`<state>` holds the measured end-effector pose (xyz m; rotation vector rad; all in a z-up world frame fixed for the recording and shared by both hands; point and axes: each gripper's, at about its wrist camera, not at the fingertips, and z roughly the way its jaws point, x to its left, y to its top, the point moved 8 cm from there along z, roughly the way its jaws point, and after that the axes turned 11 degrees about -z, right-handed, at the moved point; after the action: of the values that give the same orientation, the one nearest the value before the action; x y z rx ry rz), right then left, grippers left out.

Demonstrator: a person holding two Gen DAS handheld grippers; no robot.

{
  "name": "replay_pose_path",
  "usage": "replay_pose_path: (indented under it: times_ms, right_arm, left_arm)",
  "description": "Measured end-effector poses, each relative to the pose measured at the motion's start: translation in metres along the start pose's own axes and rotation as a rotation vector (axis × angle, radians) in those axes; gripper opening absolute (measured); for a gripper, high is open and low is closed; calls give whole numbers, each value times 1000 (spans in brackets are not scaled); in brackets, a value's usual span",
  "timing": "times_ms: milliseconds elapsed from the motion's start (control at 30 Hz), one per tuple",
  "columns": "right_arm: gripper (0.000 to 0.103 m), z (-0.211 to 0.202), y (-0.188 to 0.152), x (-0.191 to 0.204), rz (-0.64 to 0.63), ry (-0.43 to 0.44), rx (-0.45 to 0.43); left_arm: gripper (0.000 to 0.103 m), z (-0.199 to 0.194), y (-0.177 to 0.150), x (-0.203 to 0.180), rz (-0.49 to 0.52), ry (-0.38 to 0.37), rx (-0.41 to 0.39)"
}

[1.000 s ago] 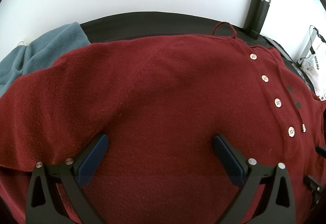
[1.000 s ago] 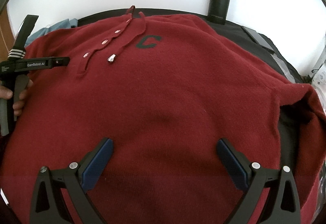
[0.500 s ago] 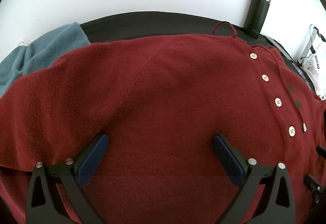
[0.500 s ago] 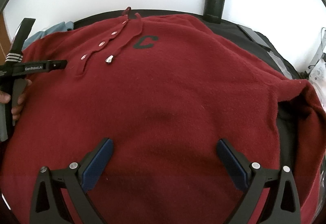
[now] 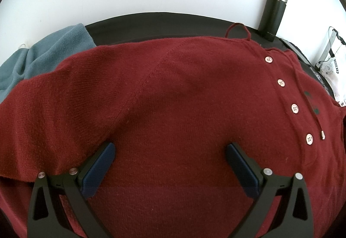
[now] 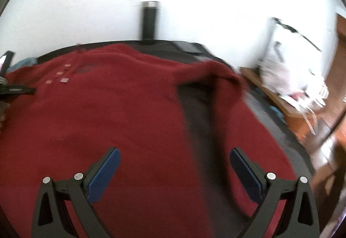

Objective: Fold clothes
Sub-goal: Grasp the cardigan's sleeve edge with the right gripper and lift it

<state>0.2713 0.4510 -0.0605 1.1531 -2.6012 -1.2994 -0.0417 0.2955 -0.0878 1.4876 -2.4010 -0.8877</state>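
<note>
Mostly the change since half a second ago is on the right side. The right wrist view is now smeared with blur and has swung to the right: the dark flask (image 6: 150, 21), which stood right of centre before, sits left of centre against the white wall, and a wooden surface (image 6: 279, 95) carrying white clutter has come into sight at the right edge. The red sweater (image 6: 121, 112) lies spread flat on the dark table (image 6: 289, 130), its front facing up. Its right sleeve (image 6: 242, 121) runs down alongside the body, with a strip of dark table showing between sleeve and body. The right gripper (image 6: 173, 170) hangs above the lower part of the sweater with its jaws spread wide and nothing between them.

The left wrist view is nearly unchanged from the earlier frame. The left gripper (image 5: 170, 165) hovers over the sweater's chest, jaws wide apart and empty. The row of four pale buttons (image 5: 294, 108) runs down the placket at the right, with the drawstring tip (image 5: 322, 134) just beside the lowest one. A grey-blue garment (image 5: 49, 52) lies at the far left, partly under the sweater's left sleeve (image 5: 43, 112). The flask stands at the table's back edge.
</note>
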Motion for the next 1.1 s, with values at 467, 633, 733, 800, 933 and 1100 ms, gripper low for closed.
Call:
replay_pose_path:
  times_ms: [467, 633, 733, 800, 933, 1100]
  right_arm:
    - [65, 12, -51, -61, 115, -51, 72]
    - [62, 17, -55, -72, 120, -55, 71]
    - [50, 18, -56, -76, 133, -50, 55]
    - [36, 19, -55, -78, 132, -65, 55]
    - [18, 19, -52, -86, 115, -146, 59]
    - [12, 6, -35, -120, 114, -334, 11]
  left_arm:
    - [103, 1, 2, 0, 3, 2, 1]
    - [103, 2, 3, -1, 4, 4, 2]
    - [103, 3, 3, 0, 6, 4, 2]
    - [103, 3, 3, 0, 7, 5, 2]
    - [103, 4, 4, 0, 7, 5, 2]
    - [103, 4, 4, 0, 8, 5, 3]
